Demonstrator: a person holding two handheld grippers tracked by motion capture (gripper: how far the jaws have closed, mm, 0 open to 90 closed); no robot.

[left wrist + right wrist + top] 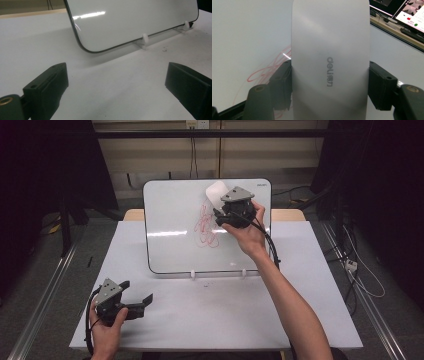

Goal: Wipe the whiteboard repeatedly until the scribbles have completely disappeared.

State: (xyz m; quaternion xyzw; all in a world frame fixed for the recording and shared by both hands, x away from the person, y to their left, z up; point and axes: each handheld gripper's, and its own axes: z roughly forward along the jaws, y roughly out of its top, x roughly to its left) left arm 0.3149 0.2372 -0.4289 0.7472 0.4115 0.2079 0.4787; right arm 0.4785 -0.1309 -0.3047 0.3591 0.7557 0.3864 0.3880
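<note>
While my right gripper (223, 206) pinches the eraser (330, 60) by its two long sides, I hold it against the upper right part of the whiteboard (175, 235), just right of the red scribble (206, 227). That whiteboard stands tilted on two small white feet (145, 40) at the far middle of the bench (300, 310). Its top and right edges are near the eraser; the board's left half lies bare. My left gripper (135, 304) rests low at the bench's near left corner, jaws spread wide, nothing between them, well apart from the whiteboard's lower rounded corner. Between that gripper and the whiteboard the bench is open.
</note>
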